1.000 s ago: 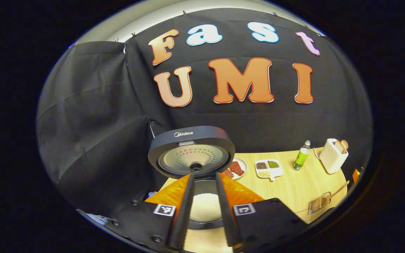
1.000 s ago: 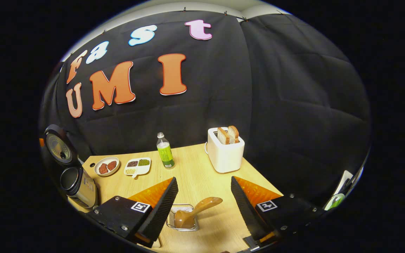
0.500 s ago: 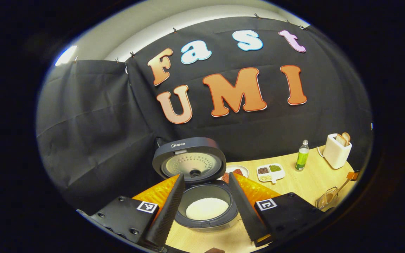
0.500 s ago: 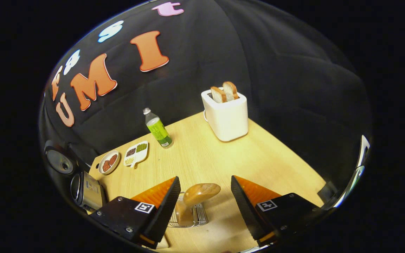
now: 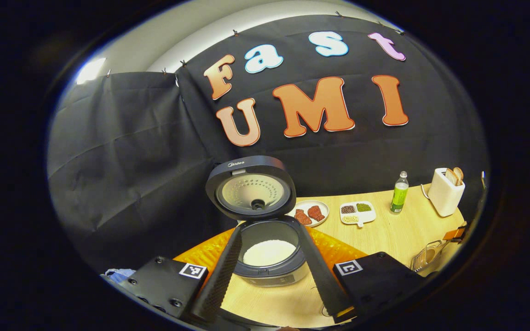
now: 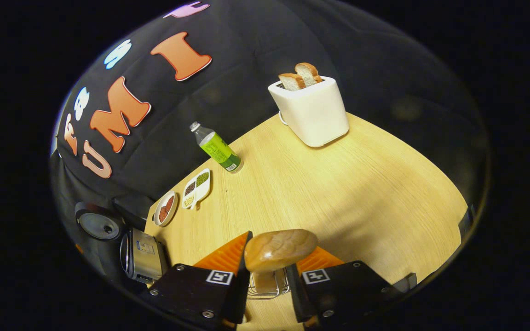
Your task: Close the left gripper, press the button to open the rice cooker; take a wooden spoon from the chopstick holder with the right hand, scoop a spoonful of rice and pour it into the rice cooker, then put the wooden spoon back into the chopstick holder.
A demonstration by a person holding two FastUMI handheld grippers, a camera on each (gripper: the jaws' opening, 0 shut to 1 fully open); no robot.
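The rice cooker [image 5: 268,250] lid stands open, so the button step is done; taking the spoon, scooping, pouring and returning it remain. Your left gripper [image 5: 274,276] is spread wide, holding nothing, with the cooker at 12 o'clock. Your right gripper [image 6: 267,282] has its fingers narrowed about the wooden spoon [image 6: 279,246] standing in the chopstick holder [image 6: 268,287]; whether they press on it you cannot tell.
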